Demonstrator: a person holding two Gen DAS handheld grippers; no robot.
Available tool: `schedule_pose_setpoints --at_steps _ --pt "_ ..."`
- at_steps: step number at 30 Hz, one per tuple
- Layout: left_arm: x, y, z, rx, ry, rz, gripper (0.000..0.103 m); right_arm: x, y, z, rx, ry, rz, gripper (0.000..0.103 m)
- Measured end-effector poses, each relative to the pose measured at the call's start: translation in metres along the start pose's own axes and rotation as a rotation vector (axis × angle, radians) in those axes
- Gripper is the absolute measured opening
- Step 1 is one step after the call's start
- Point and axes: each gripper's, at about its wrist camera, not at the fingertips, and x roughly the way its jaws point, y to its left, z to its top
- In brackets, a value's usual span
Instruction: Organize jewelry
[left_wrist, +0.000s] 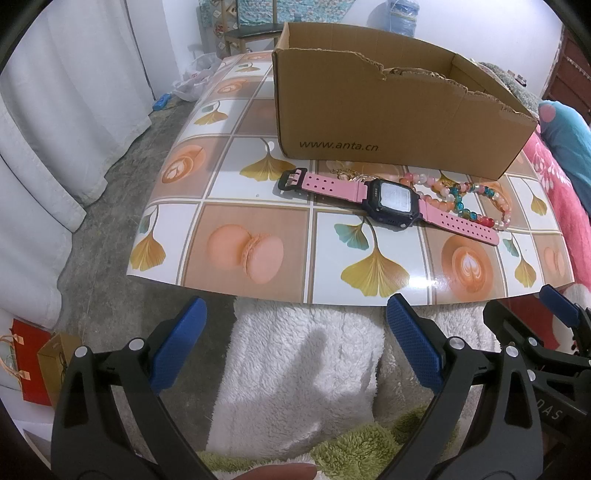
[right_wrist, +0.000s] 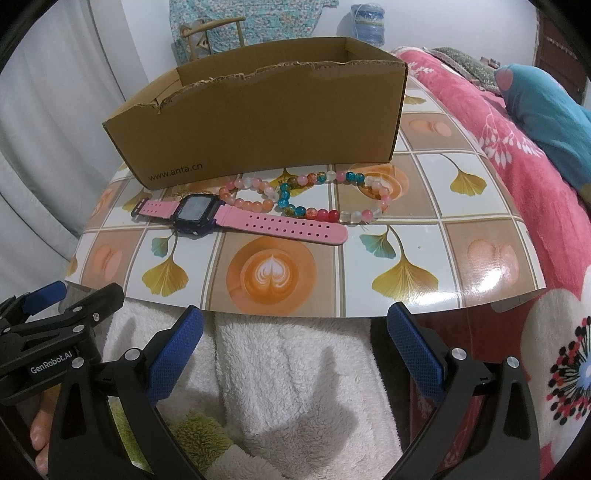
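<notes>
A: What do I have at the grippers?

B: My left gripper (left_wrist: 295, 347) has its 2 blue pads (left_wrist: 413, 343) spread wide apart, gripping nothing, over a white fleece blanket (left_wrist: 303, 369) short of the cardboard box (left_wrist: 388, 122). My right gripper (right_wrist: 295, 347) is likewise spread and bare.

A: And the jewelry?

B: All on the patterned mat (right_wrist: 273, 273), in front of the cardboard box. The pink watch (right_wrist: 236, 218) lies flat, strap stretched out. 2 beaded bracelets (right_wrist: 332, 195) lie between it and the box, touching the watch. A thin gold chain (left_wrist: 347, 175) sits just beside the box wall.
</notes>
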Motion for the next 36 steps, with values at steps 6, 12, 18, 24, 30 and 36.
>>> schedule_pose_setpoints --at_steps 6,12,18,24,30,36 --pt "0.000 0.000 0.000 0.000 0.000 0.000 0.095 0.001 0.000 0.000 0.003 0.003 0.004 0.097" --pt "0.000 0.000 0.000 -0.001 0.000 -0.002 0.095 0.001 0.000 0.000 0.003 0.003 0.004 0.097" --pt "0.000 0.000 0.000 -0.001 0.001 -0.002 0.095 0.002 0.000 0.000 0.003 0.004 0.003 0.097" --pt "-0.001 -0.004 0.001 0.000 -0.006 -0.009 0.095 0.000 0.000 0.000 0.004 -0.001 0.000 0.097" --pt "0.001 -0.001 -0.002 -0.001 -0.012 -0.015 0.095 -0.001 -0.001 -0.002 0.013 -0.014 -0.011 0.097" --pt "0.007 0.003 0.003 -0.001 -0.008 -0.023 0.095 -0.005 -0.011 0.002 0.039 -0.059 -0.013 0.097"
